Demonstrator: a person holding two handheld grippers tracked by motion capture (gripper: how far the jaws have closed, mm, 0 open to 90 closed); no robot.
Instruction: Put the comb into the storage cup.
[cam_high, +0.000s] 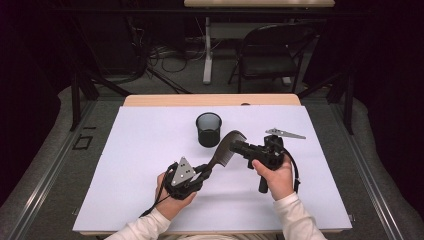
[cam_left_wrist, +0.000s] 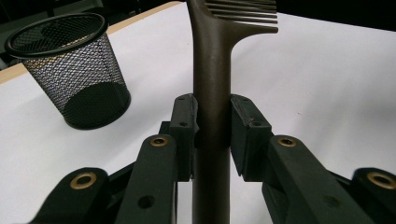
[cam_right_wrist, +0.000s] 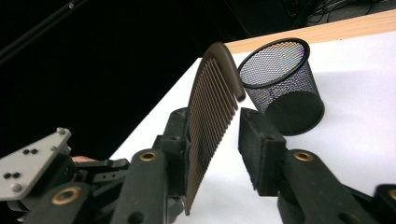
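Comb held between our two grippers
Our left gripper (cam_left_wrist: 212, 123) is clamped on the comb (cam_left_wrist: 211, 79) handle; our right gripper (cam_right_wrist: 224, 149) has jaws apart around its teeth, near the mesh cup (cam_high: 208, 128).

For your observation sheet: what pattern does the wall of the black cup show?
The cup has a fine wire-mesh wall; clearest in the right gripper view.

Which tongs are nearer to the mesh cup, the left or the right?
The right tongs are nearer, just right of the cup at the comb's teeth. The left tongs grip the comb's handle farther toward the person.
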